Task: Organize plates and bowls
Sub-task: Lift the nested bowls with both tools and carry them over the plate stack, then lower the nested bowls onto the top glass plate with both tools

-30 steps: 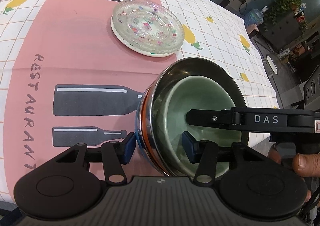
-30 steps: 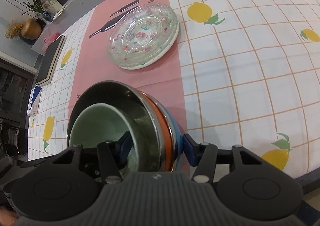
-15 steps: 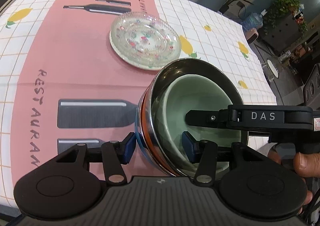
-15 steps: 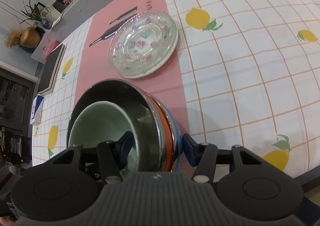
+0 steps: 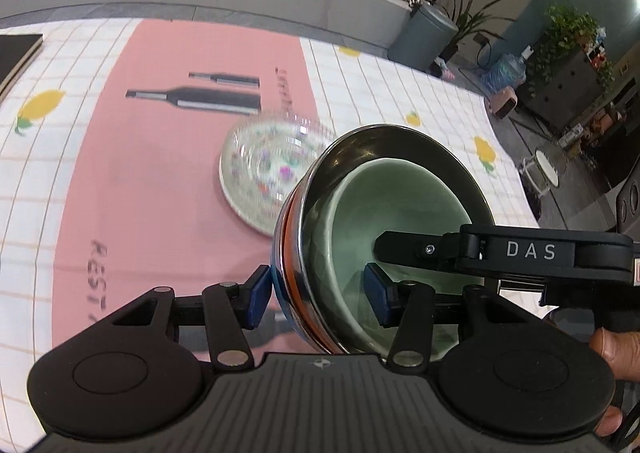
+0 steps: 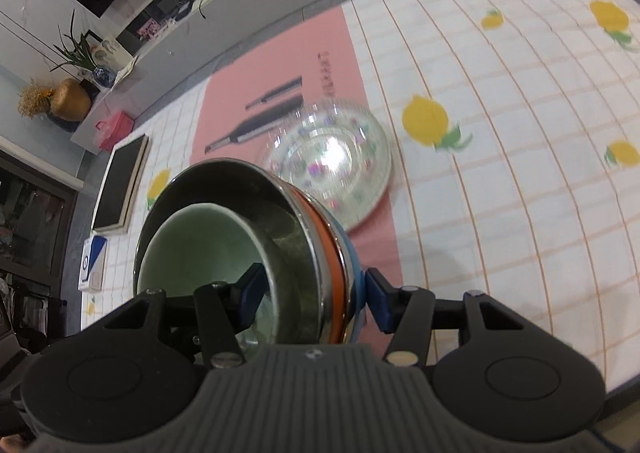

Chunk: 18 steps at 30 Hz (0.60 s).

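A stack of nested bowls [image 5: 360, 181] hangs tilted in the air above the table: a pale green bowl [image 5: 404, 209] inside a steel one, with orange and blue rims below. My left gripper [image 5: 316, 295] is shut on its left rim. My right gripper [image 6: 314, 289] is shut on the opposite rim of the bowl stack [image 6: 248, 197]; its finger shows in the left wrist view [image 5: 424, 251]. A stack of clear floral plates [image 5: 264, 169] lies on the pink runner beyond the bowls, partly hidden by them. The plates also show in the right wrist view [image 6: 340, 157].
The table wears a white lemon-print cloth [image 6: 520, 133] with a pink runner [image 5: 160, 157]. A dark book [image 6: 120, 181] lies at the far left edge. Beyond the table's far right edge are a bin [image 5: 424, 37] and plants.
Both grippers have lifted the bowl stack higher and carried it toward the glass plates, which now sit partly behind the bowls. Both grips are unchanged.
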Available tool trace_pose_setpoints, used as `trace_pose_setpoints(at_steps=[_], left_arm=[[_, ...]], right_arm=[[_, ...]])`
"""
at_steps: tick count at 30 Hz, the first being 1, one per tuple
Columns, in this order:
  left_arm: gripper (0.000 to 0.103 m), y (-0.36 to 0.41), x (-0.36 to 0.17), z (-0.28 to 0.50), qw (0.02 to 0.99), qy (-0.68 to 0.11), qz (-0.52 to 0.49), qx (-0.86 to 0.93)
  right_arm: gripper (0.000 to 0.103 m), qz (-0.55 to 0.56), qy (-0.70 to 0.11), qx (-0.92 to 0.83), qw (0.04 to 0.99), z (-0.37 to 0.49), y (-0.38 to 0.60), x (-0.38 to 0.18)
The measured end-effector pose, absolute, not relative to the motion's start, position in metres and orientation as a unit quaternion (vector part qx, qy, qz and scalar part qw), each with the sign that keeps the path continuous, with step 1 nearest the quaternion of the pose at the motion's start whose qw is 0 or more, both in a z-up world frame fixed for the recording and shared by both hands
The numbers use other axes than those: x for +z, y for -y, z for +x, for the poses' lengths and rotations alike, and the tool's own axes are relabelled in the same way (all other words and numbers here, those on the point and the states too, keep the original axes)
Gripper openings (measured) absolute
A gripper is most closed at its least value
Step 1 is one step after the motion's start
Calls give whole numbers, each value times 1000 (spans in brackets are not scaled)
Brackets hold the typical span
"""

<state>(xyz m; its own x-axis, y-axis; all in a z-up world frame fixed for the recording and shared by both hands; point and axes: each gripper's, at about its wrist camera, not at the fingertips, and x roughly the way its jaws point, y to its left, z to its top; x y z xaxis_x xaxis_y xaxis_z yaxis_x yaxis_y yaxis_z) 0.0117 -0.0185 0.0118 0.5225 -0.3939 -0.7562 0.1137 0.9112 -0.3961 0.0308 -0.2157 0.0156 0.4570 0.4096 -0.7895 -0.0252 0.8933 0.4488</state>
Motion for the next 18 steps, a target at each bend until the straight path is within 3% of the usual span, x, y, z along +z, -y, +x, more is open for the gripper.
trace_pose_setpoints(at_steps=[18], left_arm=[[57,5,26,88,870,-445,-169,-128]], right_arm=[[53,199,-487,123,842,116,205,31]])
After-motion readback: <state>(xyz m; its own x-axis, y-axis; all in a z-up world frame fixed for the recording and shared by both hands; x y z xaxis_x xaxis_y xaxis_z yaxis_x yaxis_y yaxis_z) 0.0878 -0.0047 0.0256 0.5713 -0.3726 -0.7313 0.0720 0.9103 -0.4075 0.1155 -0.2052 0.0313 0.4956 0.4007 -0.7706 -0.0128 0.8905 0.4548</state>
